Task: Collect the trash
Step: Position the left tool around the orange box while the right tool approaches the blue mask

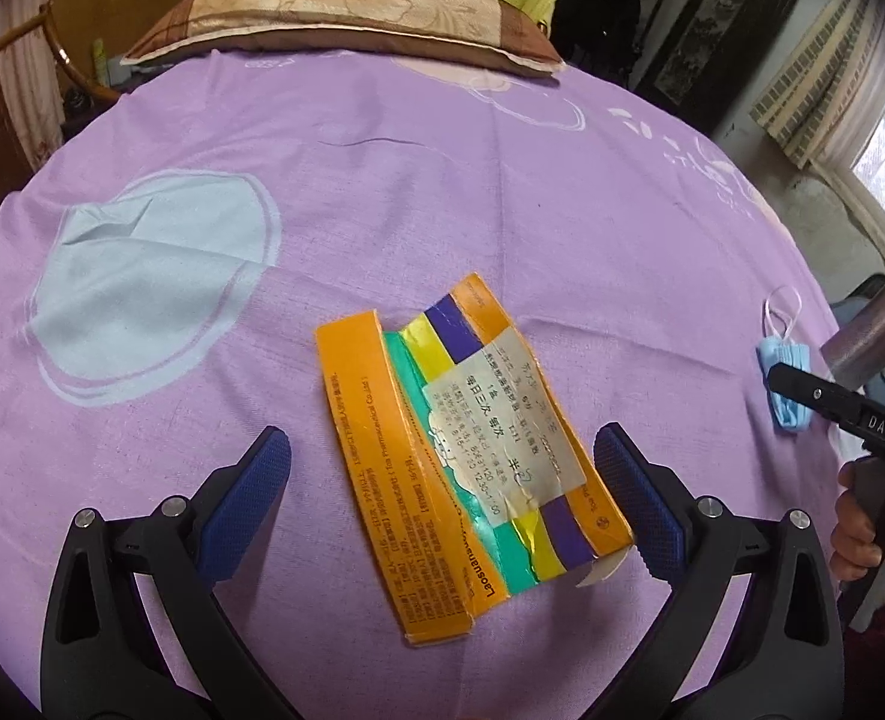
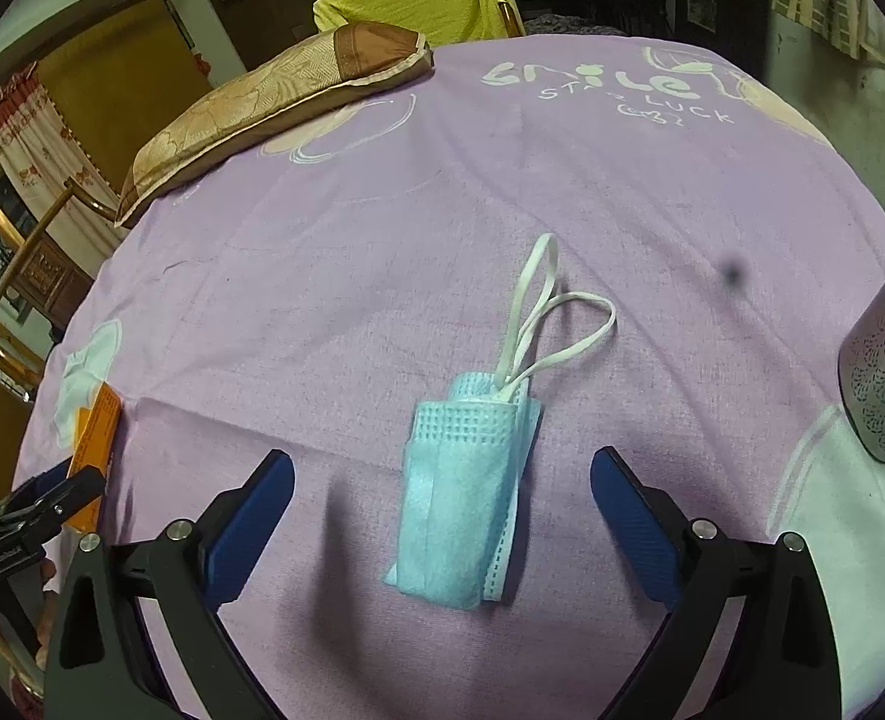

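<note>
Over the purple bed sheet (image 1: pixel 442 192), the left gripper (image 1: pixel 442 498) hovers, fingers spread around a flattened orange box (image 1: pixel 376 480). The right gripper (image 2: pixel 442 516) hangs likewise, fingers wide astride a folded blue mask (image 2: pixel 460 498).

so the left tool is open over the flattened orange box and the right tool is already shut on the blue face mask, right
Not quite. The right tool is open too: in the right wrist view its fingers stand apart on either side of the folded blue face mask, which lies loose on the purple sheet. The left tool is indeed open over the flattened orange box.
</note>
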Motion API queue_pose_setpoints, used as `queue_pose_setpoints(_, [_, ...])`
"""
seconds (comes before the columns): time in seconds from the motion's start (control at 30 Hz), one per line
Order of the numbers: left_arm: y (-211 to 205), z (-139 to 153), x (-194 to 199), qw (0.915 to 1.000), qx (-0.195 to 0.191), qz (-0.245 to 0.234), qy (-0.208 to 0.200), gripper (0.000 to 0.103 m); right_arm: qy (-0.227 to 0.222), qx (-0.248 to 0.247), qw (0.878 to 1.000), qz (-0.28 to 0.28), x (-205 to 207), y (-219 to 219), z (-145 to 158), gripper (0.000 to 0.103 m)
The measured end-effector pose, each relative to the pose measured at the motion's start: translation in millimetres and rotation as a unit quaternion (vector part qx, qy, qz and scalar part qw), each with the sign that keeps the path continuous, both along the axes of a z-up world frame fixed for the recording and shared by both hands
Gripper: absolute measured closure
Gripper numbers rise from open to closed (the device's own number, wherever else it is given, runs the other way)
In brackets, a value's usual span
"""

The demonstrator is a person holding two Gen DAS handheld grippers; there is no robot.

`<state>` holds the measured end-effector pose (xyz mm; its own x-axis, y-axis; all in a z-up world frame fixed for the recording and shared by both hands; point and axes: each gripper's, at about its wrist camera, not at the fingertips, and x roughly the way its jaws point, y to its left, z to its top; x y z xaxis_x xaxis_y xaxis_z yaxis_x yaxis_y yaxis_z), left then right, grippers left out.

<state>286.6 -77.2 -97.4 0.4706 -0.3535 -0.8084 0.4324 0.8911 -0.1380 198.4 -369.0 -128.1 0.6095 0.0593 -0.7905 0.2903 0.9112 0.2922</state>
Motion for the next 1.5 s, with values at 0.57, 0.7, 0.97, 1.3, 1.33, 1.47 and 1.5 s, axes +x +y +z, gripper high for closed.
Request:
queue_pose_setpoints(0.57, [11.0,-2.4,-1.6,0.9992,0.034,0.017,-0.014,0.006,0.009,-0.038,0.999,0.010,3.3,7.9,-0.8,0.005])
queue_pose_setpoints(0.7, [23.6,0.1,2.7,0.9994,-0.001,0.035,-0.002,0.006,0.008,-0.035,0.999,0.009,2.6,7.9,-1.2,0.005])
queue_pose_setpoints(0.97, [13.2,-1.2,0.8,0.9996,0.011,0.024,-0.007,0.006,0.009,-0.048,0.999,0.010,3.8,10.5,-1.6,0.005])
queue_pose_setpoints(1.3, [-20.3,-13.6,-4.7,0.9925,0.108,0.044,-0.035,0.005,0.007,-0.017,1.000,0.010,1.2,2.4,-0.1,0.005])
queue_pose_setpoints(1.33, [-25.2,-13.5,-7.2,0.9914,0.114,0.045,-0.046,0.006,0.007,-0.010,1.000,0.009,0.6,0.3,0.2,0.005])
queue_pose_setpoints(1.47, [-23.4,-15.2,-6.0,0.9926,0.105,0.044,-0.041,0.005,0.006,0.007,1.000,0.007,-1.4,-3.4,0.4,0.005])
queue_pose_setpoints(1.5, [-19.3,-14.8,-4.3,0.9933,0.098,0.047,-0.039,0.006,0.006,0.008,1.000,0.007,-1.8,-3.1,0.3,0.005])
